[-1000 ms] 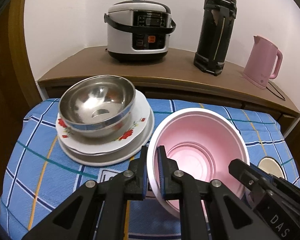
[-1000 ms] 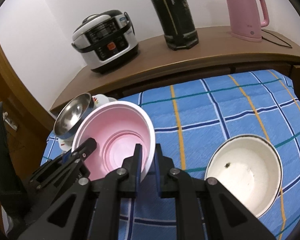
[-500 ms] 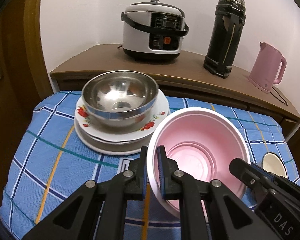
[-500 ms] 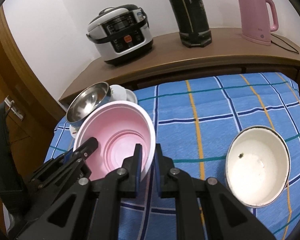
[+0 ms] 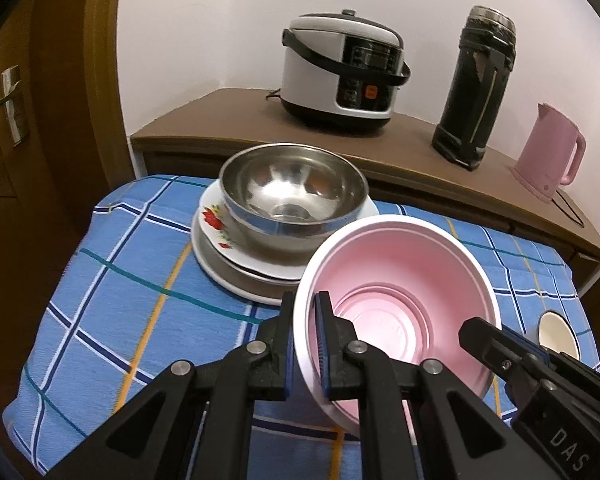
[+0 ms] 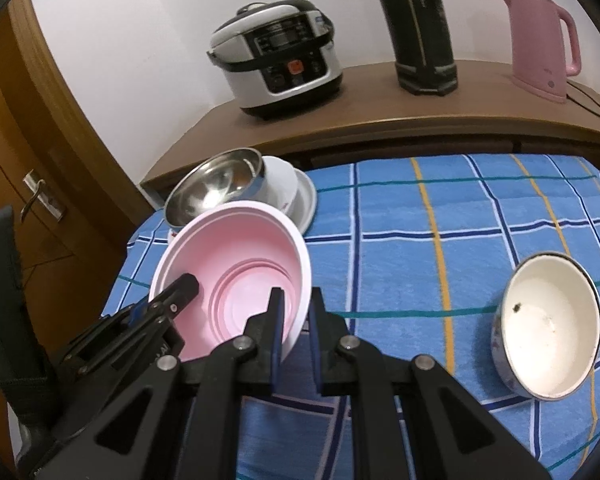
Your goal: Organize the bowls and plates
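Checked blue cloth [image 6: 420,240] covers the table we work over. On it, at the far left corner, a steel bowl [image 5: 292,192] sits on stacked plates [image 5: 216,240], the top one flowered. We hold the pink bowl [image 5: 396,300] tilted in the air just beside that stack, the left gripper [image 5: 305,332] clamped on one side of its rim and the right gripper [image 6: 296,328] clamped on the opposite side. Well apart, a white enamel bowl [image 6: 548,332] rests on the cloth.

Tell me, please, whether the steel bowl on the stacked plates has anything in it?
Empty. The left wrist view looks straight into the steel bowl: only bare, shiny metal shows down to its base. It sits upright on the flowered plate.
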### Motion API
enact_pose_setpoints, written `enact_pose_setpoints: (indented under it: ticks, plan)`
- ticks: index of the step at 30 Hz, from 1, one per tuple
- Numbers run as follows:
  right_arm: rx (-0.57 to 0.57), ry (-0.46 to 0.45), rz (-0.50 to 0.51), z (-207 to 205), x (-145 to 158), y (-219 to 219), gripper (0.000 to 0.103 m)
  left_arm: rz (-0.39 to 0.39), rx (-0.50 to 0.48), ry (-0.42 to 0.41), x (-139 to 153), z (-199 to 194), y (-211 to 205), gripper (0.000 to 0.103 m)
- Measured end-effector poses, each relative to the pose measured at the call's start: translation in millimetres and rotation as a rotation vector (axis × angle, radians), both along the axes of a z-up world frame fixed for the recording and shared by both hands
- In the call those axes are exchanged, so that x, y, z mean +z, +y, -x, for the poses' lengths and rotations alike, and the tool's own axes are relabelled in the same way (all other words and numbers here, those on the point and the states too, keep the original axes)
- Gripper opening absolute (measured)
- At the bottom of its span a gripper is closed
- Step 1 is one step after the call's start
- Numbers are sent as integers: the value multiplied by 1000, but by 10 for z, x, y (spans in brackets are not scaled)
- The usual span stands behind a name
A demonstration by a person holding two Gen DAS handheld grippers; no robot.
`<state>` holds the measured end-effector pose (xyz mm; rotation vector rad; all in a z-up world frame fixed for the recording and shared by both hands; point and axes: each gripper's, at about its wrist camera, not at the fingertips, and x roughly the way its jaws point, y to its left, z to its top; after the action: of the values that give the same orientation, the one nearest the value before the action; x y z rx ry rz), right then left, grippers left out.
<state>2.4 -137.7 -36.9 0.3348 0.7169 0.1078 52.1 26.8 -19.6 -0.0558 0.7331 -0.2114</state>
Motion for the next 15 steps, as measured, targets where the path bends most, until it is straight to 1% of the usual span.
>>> enact_pose_setpoints:
  ticks: [15]
  plan:
    - [58, -45, 16, -162, 198, 273, 12, 27, 59, -44, 158, -86, 319, 11]
